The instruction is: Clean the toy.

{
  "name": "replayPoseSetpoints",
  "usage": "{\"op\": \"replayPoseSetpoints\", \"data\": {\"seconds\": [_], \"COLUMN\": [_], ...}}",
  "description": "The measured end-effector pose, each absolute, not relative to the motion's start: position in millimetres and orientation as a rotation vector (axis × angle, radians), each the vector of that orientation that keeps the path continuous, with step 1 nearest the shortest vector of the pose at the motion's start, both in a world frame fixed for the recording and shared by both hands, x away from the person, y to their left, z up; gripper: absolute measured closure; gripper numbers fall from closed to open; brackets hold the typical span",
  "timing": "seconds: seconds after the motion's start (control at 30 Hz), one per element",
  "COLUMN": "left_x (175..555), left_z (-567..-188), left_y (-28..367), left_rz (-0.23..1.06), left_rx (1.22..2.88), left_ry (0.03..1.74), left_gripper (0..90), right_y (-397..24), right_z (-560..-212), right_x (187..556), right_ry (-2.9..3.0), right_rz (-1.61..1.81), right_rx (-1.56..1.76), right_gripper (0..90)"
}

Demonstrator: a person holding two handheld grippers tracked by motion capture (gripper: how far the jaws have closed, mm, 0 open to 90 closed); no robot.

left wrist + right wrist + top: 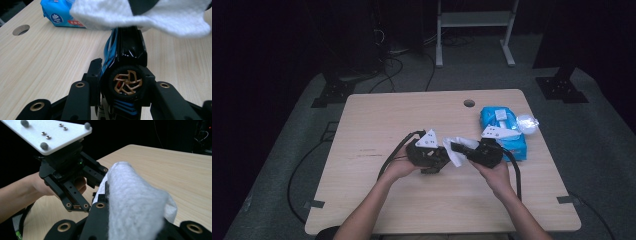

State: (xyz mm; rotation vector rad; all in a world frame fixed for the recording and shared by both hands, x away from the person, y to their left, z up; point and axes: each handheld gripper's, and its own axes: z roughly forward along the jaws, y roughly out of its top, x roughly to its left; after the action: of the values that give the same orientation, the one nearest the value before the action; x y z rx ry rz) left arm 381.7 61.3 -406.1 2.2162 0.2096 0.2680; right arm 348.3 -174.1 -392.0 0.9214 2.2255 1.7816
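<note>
High view: over the middle of the worktop (377,200), the left tongs (443,159) are closed on a black-and-blue toy car (125,75); the right tongs (458,148) are clamped on a white wipe (457,152) touching the car's far end. Advice: keep the car steady, wipe with light strokes, wheels included. The wipes packet (507,131) lies near the right edge.

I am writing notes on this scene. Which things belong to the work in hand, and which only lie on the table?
In the work:
- toy car, clamped in the left claw
- white wipe, held by the right claw against the car

Lying about:
- blue wipe pack, behind the right hand
- table with its round hole
</note>
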Motion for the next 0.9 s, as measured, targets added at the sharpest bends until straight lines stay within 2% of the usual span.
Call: {"op": "replayPoseSetpoints", "data": {"seconds": [0.37, 0.9], "left_x": [386, 384], "left_z": [-409, -405], "left_y": [64, 63], "left_rz": [0.268, 0.267], "left_rx": [2.219, 2.202], "left_ry": [0.227, 0.221], "left_gripper": [63.2, 63.7], "right_y": [-189, -188], "right_z": [-419, -405], "right_x": [361, 356], "right_ry": [2.228, 2.211], "right_rz": [1.739, 1.79], "right_rx": [1.074, 1.025], "right_gripper": [84.0, 84.0]}}
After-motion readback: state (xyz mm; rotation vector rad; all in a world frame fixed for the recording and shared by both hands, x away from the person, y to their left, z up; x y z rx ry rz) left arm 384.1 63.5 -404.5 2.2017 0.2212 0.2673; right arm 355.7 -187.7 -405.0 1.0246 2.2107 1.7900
